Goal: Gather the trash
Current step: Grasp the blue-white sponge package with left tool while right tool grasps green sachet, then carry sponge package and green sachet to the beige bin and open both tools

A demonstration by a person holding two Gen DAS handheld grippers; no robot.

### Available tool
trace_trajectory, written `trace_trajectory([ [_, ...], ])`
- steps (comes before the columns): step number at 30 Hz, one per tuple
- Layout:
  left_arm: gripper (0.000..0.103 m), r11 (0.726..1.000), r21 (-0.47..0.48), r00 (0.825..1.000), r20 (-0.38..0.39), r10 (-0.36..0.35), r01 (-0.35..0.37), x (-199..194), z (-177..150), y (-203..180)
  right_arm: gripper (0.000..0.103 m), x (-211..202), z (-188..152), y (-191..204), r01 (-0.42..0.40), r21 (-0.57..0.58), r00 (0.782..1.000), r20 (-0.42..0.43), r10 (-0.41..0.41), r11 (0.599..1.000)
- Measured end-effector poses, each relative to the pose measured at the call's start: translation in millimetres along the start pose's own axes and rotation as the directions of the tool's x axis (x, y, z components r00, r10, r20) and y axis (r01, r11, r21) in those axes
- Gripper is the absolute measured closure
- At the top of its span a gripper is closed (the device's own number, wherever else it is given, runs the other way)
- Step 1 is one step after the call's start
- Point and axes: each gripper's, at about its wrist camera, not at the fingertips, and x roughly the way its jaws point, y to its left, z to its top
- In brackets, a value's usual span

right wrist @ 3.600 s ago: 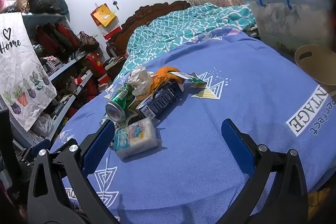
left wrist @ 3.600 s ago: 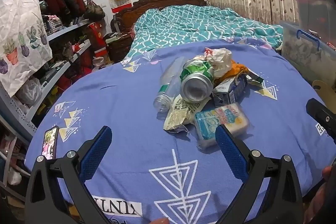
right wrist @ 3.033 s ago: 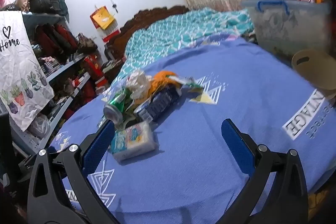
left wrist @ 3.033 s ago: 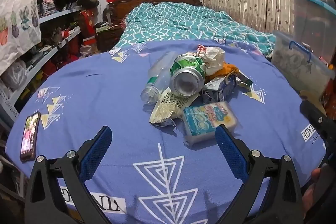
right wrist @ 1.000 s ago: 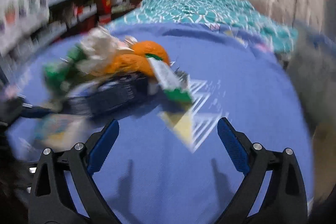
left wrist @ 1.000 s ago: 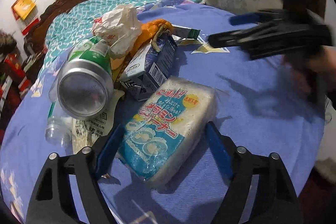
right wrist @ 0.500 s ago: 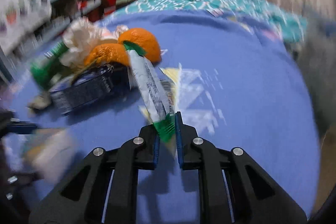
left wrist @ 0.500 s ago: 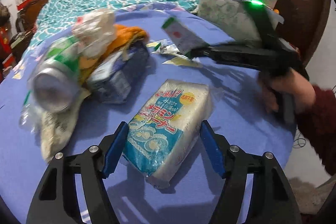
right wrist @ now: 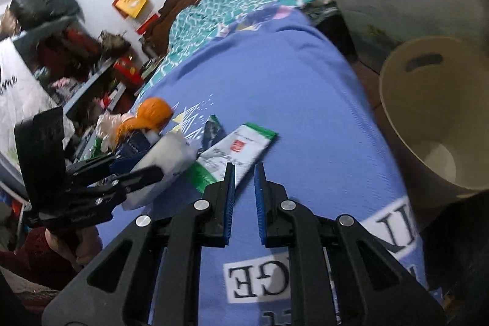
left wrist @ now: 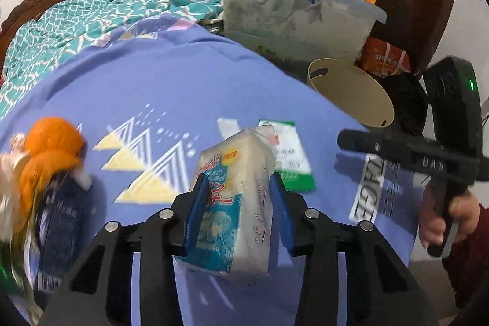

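My left gripper (left wrist: 240, 188) is shut on a blue-and-white sponge packet (left wrist: 235, 203) and holds it above the blue bedsheet (left wrist: 171, 87). It also shows in the right wrist view (right wrist: 165, 164). My right gripper (right wrist: 244, 171) has its jaws nearly closed with a small gap and nothing between them. A green-and-white wrapper (right wrist: 235, 152) lies flat on the sheet just ahead of it and past the packet in the left view (left wrist: 290, 155). A beige bin (right wrist: 434, 124) stands beside the bed, right.
Orange peel (left wrist: 49, 148), a dark blue carton (left wrist: 58, 216) and crumpled plastic (right wrist: 108, 124) lie at the left. A clear storage box with a blue handle (left wrist: 293, 17) stands behind the bin (left wrist: 351, 90). Cluttered shelves (right wrist: 76, 66) are on the far left.
My left gripper closed on the sponge packet and lifted it toward the bin side. My right gripper swung right and let go of the green-and-white wrapper, which now lies on the sheet.
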Motion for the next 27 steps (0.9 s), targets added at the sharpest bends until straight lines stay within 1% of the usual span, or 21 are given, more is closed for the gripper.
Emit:
trace_trajectory([
  [1,0.061,1.0,0.001,1.0,-0.006,0.002,-0.002,0.7,2.5,0.3,0.084,1.8,0.7,-3.1,-0.001,0.023,1.0,-0.002,0.001,1.0],
  [2,0.054,1.0,-0.002,1.0,-0.019,0.015,-0.015,3.1,4.6,0.5,0.064,4.0,0.8,-5.0,0.0,0.038,1.0,-0.013,0.001,0.999],
  [3,0.047,1.0,-0.005,0.999,-0.032,0.029,-0.029,3.3,4.2,2.9,0.016,5.3,1.2,-5.2,0.008,0.042,1.0,-0.015,-0.008,0.999],
  [4,0.031,0.999,-0.008,0.998,-0.045,0.05,-0.051,5.4,3.3,5.3,0.002,2.7,0.9,-3.5,0.009,0.029,1.0,0.018,-0.009,1.0],
  [5,0.022,0.998,-0.014,0.996,-0.053,0.067,-0.067,6.9,1.4,7.6,0.003,0.6,1.5,-2.8,0.008,0.005,1.0,0.026,-0.008,1.0],
  [7,0.022,0.997,-0.036,0.995,-0.07,0.069,-0.072,8.6,-3.2,13.3,0.005,7.9,3.7,9.2,0.035,-0.085,0.999,-0.013,-0.036,0.996],
  [9,0.022,0.996,-0.062,0.994,-0.095,0.06,-0.066,13.5,-6.2,19.4,0.006,15.0,4.9,18.1,0.068,-0.138,0.997,-0.036,-0.074,0.988],
  [12,0.022,0.995,-0.097,0.991,-0.135,0.011,-0.024,19.7,-12.4,23.1,0.007,30.3,4.6,30.7,0.095,-0.207,0.991,-0.075,-0.112,0.974],
  [13,0.032,0.995,-0.099,0.991,-0.13,-0.004,-0.009,19.9,-14.0,22.6,0.007,34.6,3.4,35.4,0.106,-0.234,0.988,-0.082,-0.128,0.967],
  [14,0.045,0.996,-0.091,0.992,-0.125,-0.007,-0.004,19.3,-15.5,22.0,0.007,37.8,2.4,39.4,0.115,-0.255,0.986,-0.09,-0.142,0.96],
  [16,0.046,0.995,-0.096,0.994,-0.111,0.004,-0.015,15.7,-16.9,26.0,0.007,45.5,2.9,46.7,0.133,-0.284,0.98,-0.106,-0.169,0.949],
  [19,0.047,0.988,-0.154,0.997,-0.078,0.005,-0.017,2.8,-19.6,44.9,0.007,60.4,1.9,48.9,0.16,-0.32,0.968,-0.133,-0.212,0.934],
  [21,0.047,0.983,-0.183,0.998,-0.064,0.0,-0.012,-4.3,-22.0,54.6,0.006,75.3,-0.1,62.4,0.192,-0.384,0.955,-0.14,-0.262,0.903],
  [23,0.046,0.978,-0.208,0.998,-0.058,0.004,-0.016,-10.3,-27.0,64.6,0.008,88.9,-2.5,76.1,0.201,-0.446,0.945,-0.145,-0.292,0.872],
  [24,0.046,0.976,-0.217,0.998,-0.06,0.003,-0.016,-11.4,-28.3,66.3,0.018,93.0,-3.4,81.0,0.209,-0.474,0.942,-0.138,-0.307,0.855],
  [25,0.046,0.973,-0.228,0.998,-0.063,0.001,-0.016,-12.7,-31.5,70.4,0.028,97.0,-5.1,87.7,0.226,-0.519,0.936,-0.12,-0.331,0.825],
  [26,0.046,0.971,-0.238,0.998,-0.066,0.001,-0.017,-13.8,-34.3,73.5,0.039,97.1,-4.8,90.6,0.205,-0.531,0.941,-0.124,-0.315,0.822],
  [27,0.046,0.969,-0.245,0.998,-0.067,0.0,-0.016,-14.9,-36.3,75.9,0.054,96.6,-3.2,90.2,0.204,-0.525,0.942,-0.125,-0.312,0.826],
])
